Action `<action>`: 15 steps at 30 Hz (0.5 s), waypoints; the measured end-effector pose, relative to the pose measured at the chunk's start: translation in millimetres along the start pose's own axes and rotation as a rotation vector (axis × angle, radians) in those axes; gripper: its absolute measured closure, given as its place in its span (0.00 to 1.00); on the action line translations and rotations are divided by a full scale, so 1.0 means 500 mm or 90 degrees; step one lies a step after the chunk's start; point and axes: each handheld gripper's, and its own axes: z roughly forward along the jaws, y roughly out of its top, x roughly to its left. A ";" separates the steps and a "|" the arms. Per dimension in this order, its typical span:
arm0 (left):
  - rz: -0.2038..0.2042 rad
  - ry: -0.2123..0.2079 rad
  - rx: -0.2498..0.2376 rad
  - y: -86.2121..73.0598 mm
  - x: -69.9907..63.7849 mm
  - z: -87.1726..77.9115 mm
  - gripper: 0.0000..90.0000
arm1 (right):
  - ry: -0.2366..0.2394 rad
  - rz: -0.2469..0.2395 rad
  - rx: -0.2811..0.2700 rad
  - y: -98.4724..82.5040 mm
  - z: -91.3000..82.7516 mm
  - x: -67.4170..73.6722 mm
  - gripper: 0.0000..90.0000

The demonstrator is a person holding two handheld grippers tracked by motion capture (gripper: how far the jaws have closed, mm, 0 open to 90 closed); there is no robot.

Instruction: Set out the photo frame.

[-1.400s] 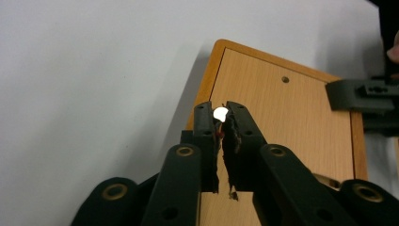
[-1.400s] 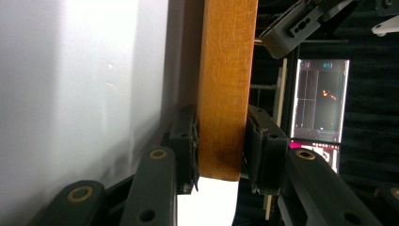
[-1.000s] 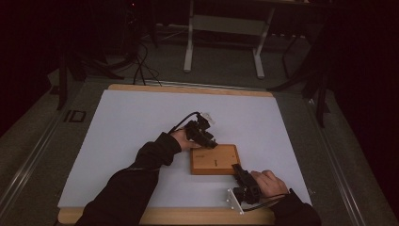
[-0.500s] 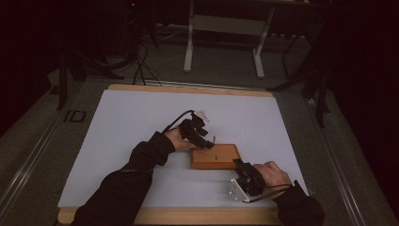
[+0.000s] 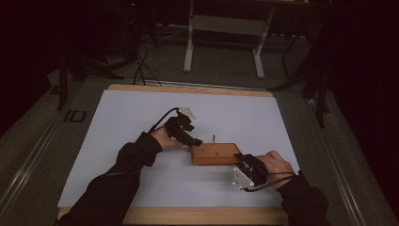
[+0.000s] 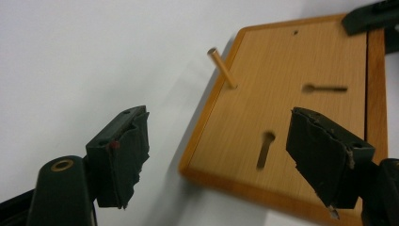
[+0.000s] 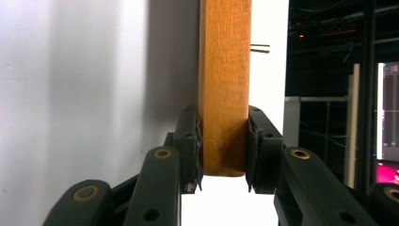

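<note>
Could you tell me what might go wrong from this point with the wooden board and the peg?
1. The right gripper clamps the wooden board only at one corner, so it could pivot or slip.
2. The thin peg leans in its hole; a nudge might topple it.
3. The left gripper, jaws just opened and empty, hangs close enough to knock it.

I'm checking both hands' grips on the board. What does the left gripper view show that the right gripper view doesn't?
Left gripper view: the board's top face with two keyhole slots and an upright peg, between open, empty left gripper jaws that have just been opening. Right gripper view: the right gripper shut on the board's edge. Both: the board on the white table.
</note>
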 end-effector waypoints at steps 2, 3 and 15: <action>-0.004 0.006 -0.004 -0.010 0.001 -0.013 0.26 | 0.014 0.001 -0.003 -0.002 0.001 -0.011 0.78; -0.005 0.005 -0.009 -0.016 0.002 -0.019 0.26 | 0.020 0.003 -0.004 -0.002 0.001 -0.017 0.78; -0.018 0.016 -0.041 -0.097 -0.011 -0.094 0.27 | 0.096 0.024 -0.013 -0.011 0.009 -0.076 0.78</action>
